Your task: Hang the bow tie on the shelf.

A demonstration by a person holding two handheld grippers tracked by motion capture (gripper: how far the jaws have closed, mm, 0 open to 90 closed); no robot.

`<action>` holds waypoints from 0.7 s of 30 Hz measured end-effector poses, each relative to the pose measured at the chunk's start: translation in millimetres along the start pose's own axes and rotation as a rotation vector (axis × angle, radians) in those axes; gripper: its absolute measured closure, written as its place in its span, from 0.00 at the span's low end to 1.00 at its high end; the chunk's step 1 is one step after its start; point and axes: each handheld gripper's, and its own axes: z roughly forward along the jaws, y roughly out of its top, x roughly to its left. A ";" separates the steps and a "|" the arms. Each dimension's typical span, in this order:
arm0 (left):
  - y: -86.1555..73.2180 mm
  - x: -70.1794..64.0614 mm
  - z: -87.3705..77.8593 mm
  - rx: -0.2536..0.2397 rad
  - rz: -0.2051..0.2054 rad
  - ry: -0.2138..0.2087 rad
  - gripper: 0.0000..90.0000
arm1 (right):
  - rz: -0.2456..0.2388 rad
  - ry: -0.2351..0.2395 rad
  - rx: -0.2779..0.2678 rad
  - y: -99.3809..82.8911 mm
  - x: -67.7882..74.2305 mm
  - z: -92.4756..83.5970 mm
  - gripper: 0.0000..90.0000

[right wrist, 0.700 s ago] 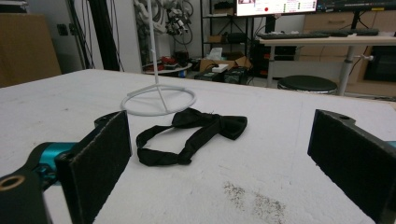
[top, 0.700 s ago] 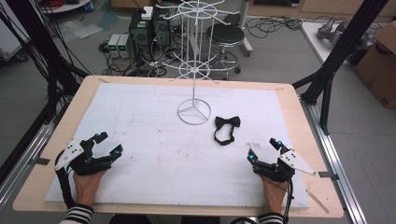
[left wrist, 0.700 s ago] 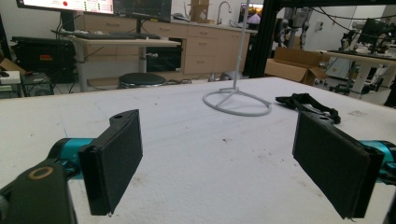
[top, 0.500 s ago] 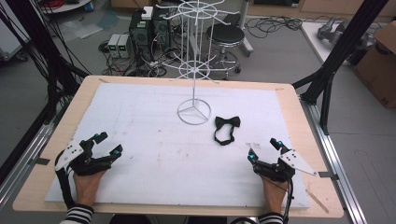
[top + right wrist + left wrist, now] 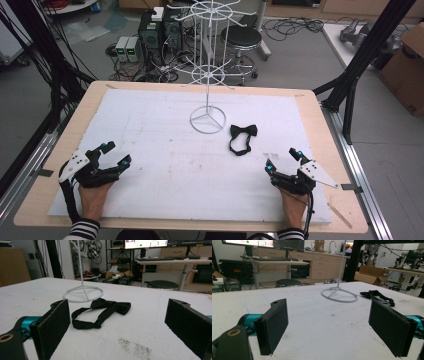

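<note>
High view puts the two hands at the near edge of the bench (image 5: pixel 320 115), one toward each front corner, both resting on the white mat (image 5: pixel 150 130) that covers most of the wooden top. At the left, the left gripper (image 5: pixel 116 153) has its fingers (image 5: pixel 106 146) released and spread wide with nothing between them, pointing up the mat and a little toward the middle. At the right, the right gripper (image 5: pixel 283 160) is likewise released, its fingers (image 5: pixel 295 152) held far apart and empty, aimed toward the middle of the bench. A black bow tie (image 5: pixel 242 138) lies flat on the mat just ahead of the right gripper and a little to its inner side, apart from the fingers, with its strap curled in a loop on the near side of the knot. The right gripper view shows the same bow tie (image 5: pixel 101 311) lying between the lines of the two spread black fingers but farther up the mat, not touched by either. Just beyond the tie and beside it stands a white wire rack (image 5: pixel 207 75), its round base ring resting on the mat near the centre and its thin pole rising upright to tiers of hooks. Behind the bench, on the floor, are a black round stool (image 5: pixel 241 37) and a tangle of cables and boxes.
</note>
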 end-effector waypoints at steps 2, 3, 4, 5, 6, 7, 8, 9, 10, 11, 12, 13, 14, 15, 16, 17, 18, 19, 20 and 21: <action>0.0 -0.2 0.1 0.000 0.001 0.000 0.18 | -0.003 -0.001 0.002 0.1 0.0 0.1 0.06; 0.0 -0.1 0.0 0.000 0.001 -0.001 0.18 | -0.004 -0.001 0.003 0.1 0.4 0.2 0.06; 0.0 -0.1 0.0 0.000 0.001 -0.001 0.18 | -0.004 -0.006 0.003 0.2 0.8 0.2 0.06; 0.0 -0.1 0.0 0.000 0.001 -0.002 0.18 | -0.007 -0.010 0.006 0.3 0.9 0.4 0.06; 0.0 -0.1 0.0 0.000 0.001 -0.002 0.18 | -0.002 -0.011 0.011 0.5 1.1 0.9 0.06; 0.0 -0.3 0.1 -0.001 0.001 -0.001 0.18 | -0.002 -0.011 0.011 0.5 1.1 0.9 0.06; 0.0 -0.3 0.0 0.000 0.003 -0.002 0.18 | -0.004 -0.011 0.015 0.9 0.6 1.5 0.06; 0.0 -0.3 0.0 0.000 0.004 -0.002 0.18 | -0.002 -0.013 0.019 1.1 0.4 1.9 0.06; 0.1 -0.4 0.1 0.001 0.006 -0.002 0.18 | 0.003 -0.019 0.028 1.7 -0.4 3.1 0.06; 0.1 -0.4 0.1 0.001 0.006 -0.002 0.18 | 0.012 -0.020 0.038 2.2 -0.2 3.8 0.06; 0.1 -0.2 0.1 0.001 0.002 -0.002 0.18 | 0.012 -0.020 0.038 2.2 -0.2 3.8 0.06; 0.1 0.0 0.0 0.001 0.001 -0.002 0.18 | -0.007 -0.035 0.057 4.0 -0.2 5.6 0.06; 0.0 0.0 0.0 0.000 0.000 -0.002 0.18 | -0.012 -0.042 0.060 5.3 0.6 6.0 0.06; 0.0 0.0 0.0 0.000 0.000 -0.002 0.18 | -0.003 -0.038 0.065 7.1 1.2 6.7 0.06; 0.1 -0.1 0.0 0.001 0.002 -0.001 0.18 | 0.003 -0.034 0.066 9.6 0.8 8.1 0.06; 0.1 -0.1 0.0 0.001 0.002 -0.001 0.18 | 0.003 -0.034 0.066 9.6 0.8 8.1 0.06; 0.1 -0.1 0.0 0.001 0.001 -0.001 0.18 | 0.005 -0.033 0.069 12.4 0.9 9.7 0.06; 0.1 0.1 0.0 0.000 0.000 -0.002 0.18 | 0.008 -0.032 0.082 19.2 1.9 13.5 0.06; 0.1 0.1 0.0 0.000 0.000 -0.002 0.18 | 0.008 -0.032 0.082 19.2 1.9 13.5 0.06; 0.1 0.1 0.0 0.000 0.000 -0.001 0.18 | 0.013 -0.026 0.099 25.8 1.7 17.7 0.06</action>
